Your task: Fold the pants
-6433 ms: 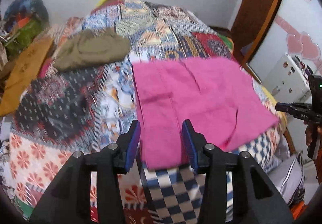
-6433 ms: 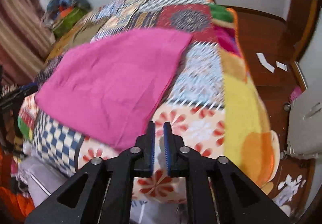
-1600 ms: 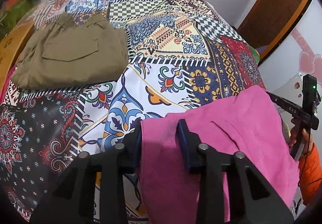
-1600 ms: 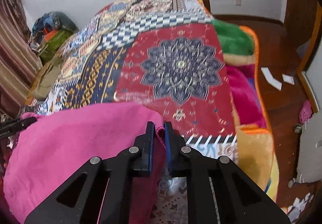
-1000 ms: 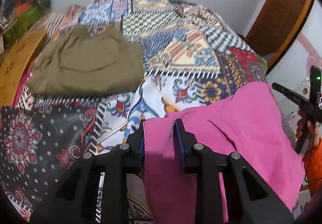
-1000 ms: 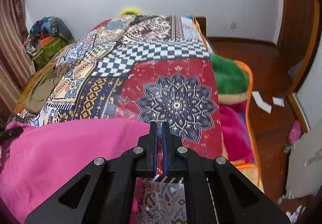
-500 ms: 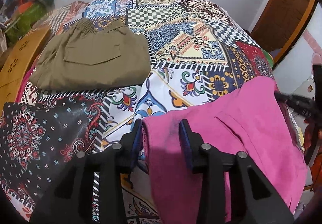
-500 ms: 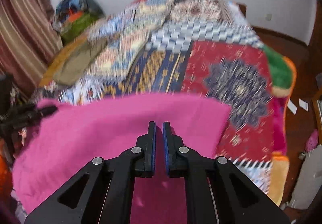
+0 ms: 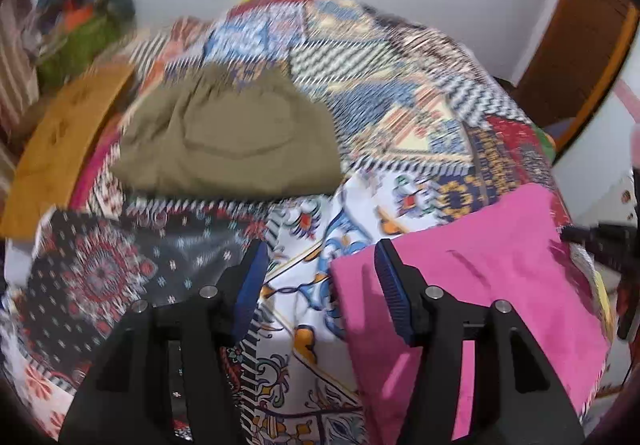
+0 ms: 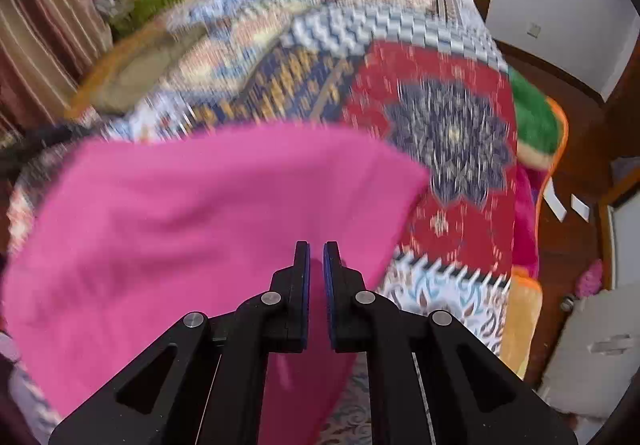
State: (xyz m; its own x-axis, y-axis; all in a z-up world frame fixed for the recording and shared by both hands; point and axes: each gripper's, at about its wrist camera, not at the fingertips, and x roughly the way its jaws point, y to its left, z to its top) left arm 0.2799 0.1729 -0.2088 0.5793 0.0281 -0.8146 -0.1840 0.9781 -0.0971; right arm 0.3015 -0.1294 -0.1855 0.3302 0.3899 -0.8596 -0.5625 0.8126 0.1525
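Observation:
The pink pants (image 9: 480,277) lie folded on the patchwork bedspread (image 9: 400,93). My left gripper (image 9: 320,257) hovers at their far left corner with its jaws opening. Only bedspread shows between the fingers, and the right finger (image 9: 394,285) overlaps the pink edge without pinching it. In the right wrist view the pants (image 10: 200,225) spread out to the left and hang over the bed's near edge. My right gripper (image 10: 316,249) is shut near their right edge, with pink cloth in the narrow slit between the pads. It also shows in the left wrist view as a black right gripper (image 9: 592,237) at the pants' right side.
Folded olive pants (image 9: 228,141) lie further back on the bed, beside an orange-brown cloth (image 9: 60,149) and a heap of bags (image 9: 84,25). A striped curtain (image 10: 40,45) hangs at the left. On the right are wooden floor with paper scraps (image 10: 560,205) and a wooden door (image 9: 580,45).
The pants' near edge was carried over to the far side, halving them. In the last second my left jaws spread and let the pink corner go. The right gripper stayed shut and swung left.

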